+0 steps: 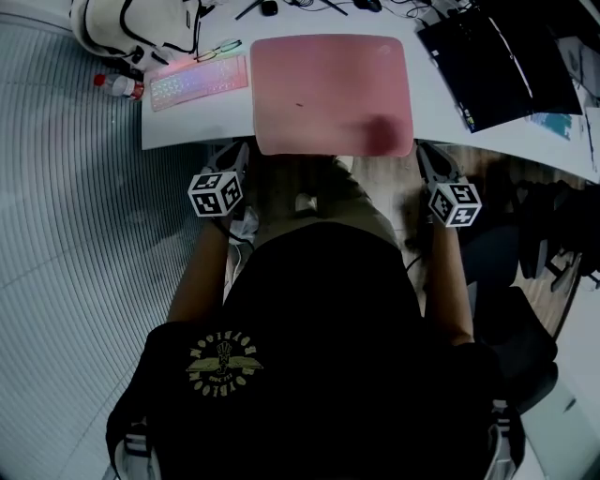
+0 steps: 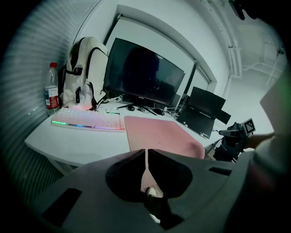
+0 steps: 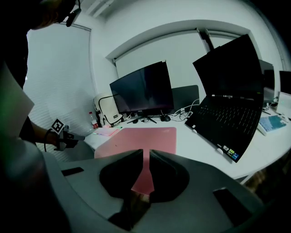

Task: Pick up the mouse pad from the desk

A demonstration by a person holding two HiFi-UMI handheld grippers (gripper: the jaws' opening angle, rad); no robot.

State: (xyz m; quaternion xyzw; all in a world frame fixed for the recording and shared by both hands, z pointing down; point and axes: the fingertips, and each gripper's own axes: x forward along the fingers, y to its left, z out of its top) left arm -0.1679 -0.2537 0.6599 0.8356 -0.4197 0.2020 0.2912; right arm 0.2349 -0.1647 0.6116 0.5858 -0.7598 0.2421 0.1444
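A large pink mouse pad point(image 1: 332, 94) lies flat on the white desk point(image 1: 187, 127), and its near edge reaches a little past the desk's front edge. My left gripper point(image 1: 236, 159) is below the pad's near left corner, apart from it, with its jaws shut and nothing in them. Below the near right corner is my right gripper point(image 1: 431, 161), its jaws a narrow gap apart and empty. In the left gripper view the pad point(image 2: 159, 134) lies beyond the shut tips point(image 2: 146, 151). The right gripper view shows the pad point(image 3: 145, 139) through the slit between the tips point(image 3: 146, 152).
A backlit white keyboard point(image 1: 199, 82) lies left of the pad, with a water bottle point(image 1: 117, 86) and a white backpack point(image 1: 131, 23) beyond it. A black laptop point(image 1: 497, 61) sits at the right. A dark monitor point(image 2: 143, 75) and cables stand at the back.
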